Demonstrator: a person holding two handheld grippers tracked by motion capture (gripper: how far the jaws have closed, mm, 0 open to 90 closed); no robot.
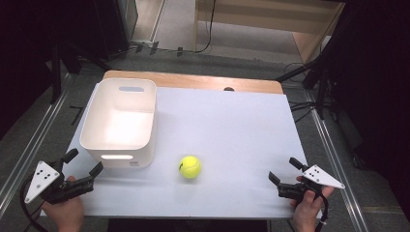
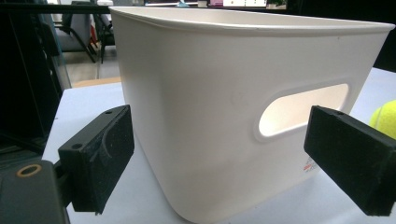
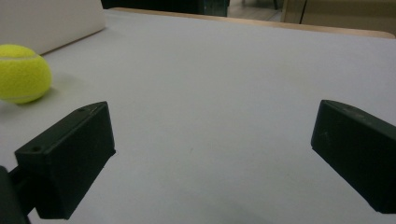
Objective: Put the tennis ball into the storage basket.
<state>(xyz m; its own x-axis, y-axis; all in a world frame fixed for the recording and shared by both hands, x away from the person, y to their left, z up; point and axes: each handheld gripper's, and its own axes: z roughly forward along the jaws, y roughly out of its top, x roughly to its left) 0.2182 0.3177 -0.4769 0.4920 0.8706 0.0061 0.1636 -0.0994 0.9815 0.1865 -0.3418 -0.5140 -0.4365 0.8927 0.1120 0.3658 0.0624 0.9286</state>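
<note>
High view puts the tennis ball (image 1: 190, 166) between both wide-open grippers, nearer the left gripper (image 1: 83, 168) than the right gripper (image 1: 284, 171).

A yellow-green tennis ball (image 1: 190, 166) with a pale curved seam sits on the white counter (image 1: 232, 130), just beside the near right corner of an upright, empty white plastic bin (image 1: 121, 121) with slot handles.

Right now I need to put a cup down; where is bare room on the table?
Free: the wide stretch right of the white bin and beyond the tennis ball. Crowded: the near-left corner, between bin and left gripper.
</note>
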